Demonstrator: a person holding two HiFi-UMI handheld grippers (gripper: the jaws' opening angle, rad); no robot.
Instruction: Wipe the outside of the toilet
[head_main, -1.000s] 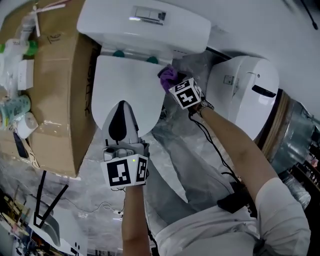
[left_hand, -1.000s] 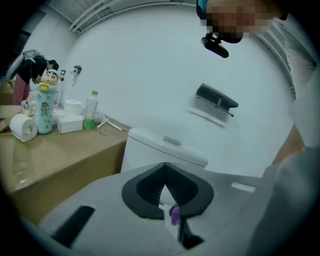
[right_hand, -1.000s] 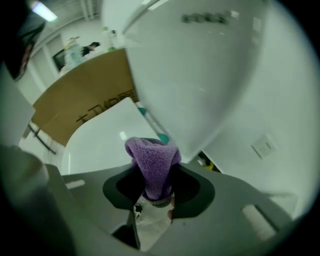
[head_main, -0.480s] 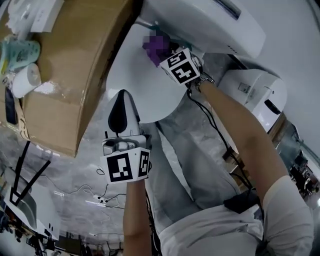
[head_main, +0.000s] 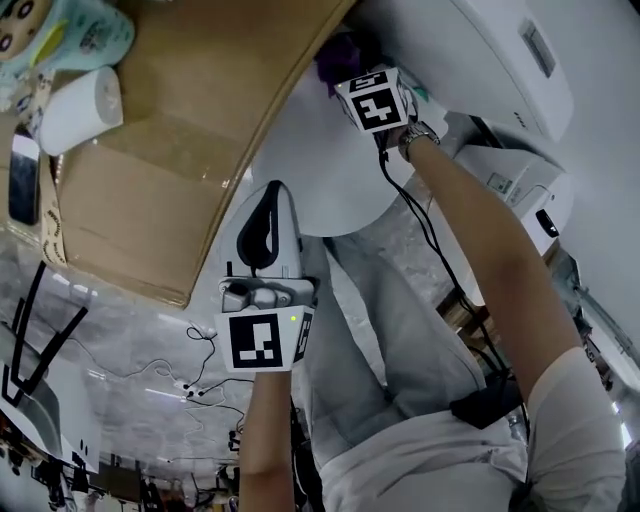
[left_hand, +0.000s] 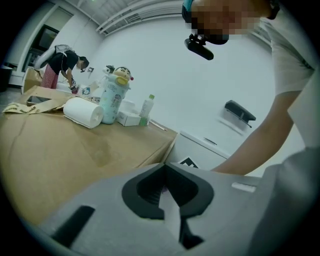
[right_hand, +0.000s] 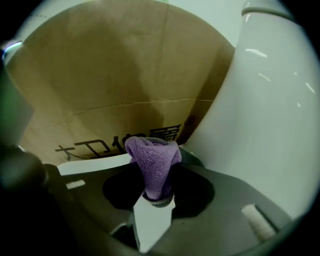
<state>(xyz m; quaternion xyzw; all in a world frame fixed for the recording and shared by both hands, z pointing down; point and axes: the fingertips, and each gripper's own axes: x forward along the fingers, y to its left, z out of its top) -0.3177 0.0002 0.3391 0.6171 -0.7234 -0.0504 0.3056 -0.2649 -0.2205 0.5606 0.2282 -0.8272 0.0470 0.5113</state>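
Right claw (right_hand: 153, 197) sits at the toilet (right_hand: 270, 115), just beside the cardboard box (right_hand: 115, 75), clenched on the purple cloth (right_hand: 152, 157). Press the cloth flat against the porcelain and overlap strokes. Left claw (left_hand: 167, 210), closed and empty, hangs apart.

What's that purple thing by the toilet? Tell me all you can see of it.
A purple cloth, fuzzy like fleece, bunched into a wad. The right gripper has its jaws shut on its lower end, so it sticks out ahead of them, between the white toilet and a cardboard box. Whether it touches either is unclear.
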